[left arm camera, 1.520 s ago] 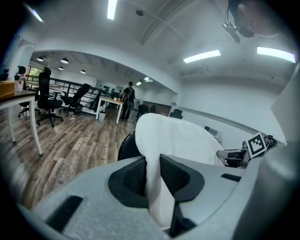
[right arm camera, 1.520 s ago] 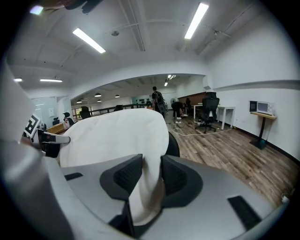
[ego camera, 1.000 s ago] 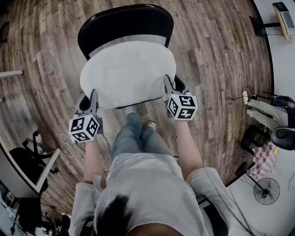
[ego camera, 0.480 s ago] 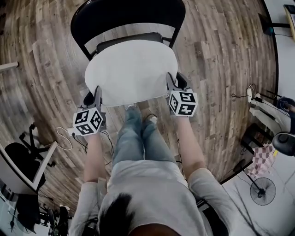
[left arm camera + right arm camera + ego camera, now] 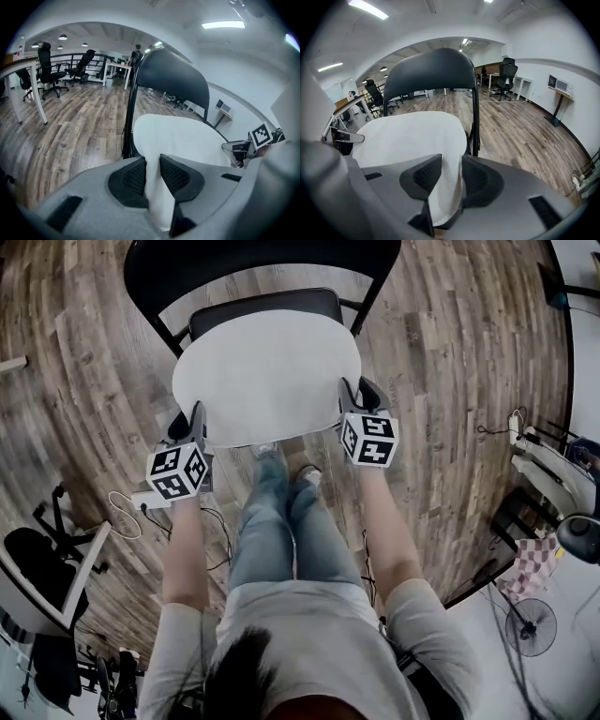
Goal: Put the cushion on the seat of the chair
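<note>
A round white cushion (image 5: 267,376) hangs flat over the black chair (image 5: 262,304), covering most of its seat; I cannot tell whether it touches the seat. The left gripper (image 5: 192,423) is shut on the cushion's near left edge, and the white fabric (image 5: 152,187) runs between its dark pads. At the near right edge, the right gripper (image 5: 352,401) is shut on the cushion (image 5: 445,183) too. The chair's curved black backrest (image 5: 258,254) stands behind the cushion, also seen as backrest (image 5: 171,77) and backrest (image 5: 429,70).
Wooden floor (image 5: 450,343) lies all round the chair. The person's legs and shoes (image 5: 281,460) stand just before the seat. A white power strip with cable (image 5: 141,502) lies at the left, a fan (image 5: 530,624) and office gear at the right. Desks and office chairs (image 5: 51,70) stand farther off.
Both grippers have sunk with the cushion towards the chair seat. The backrest now rises clear behind the cushion, and the seat's back edge shows.
</note>
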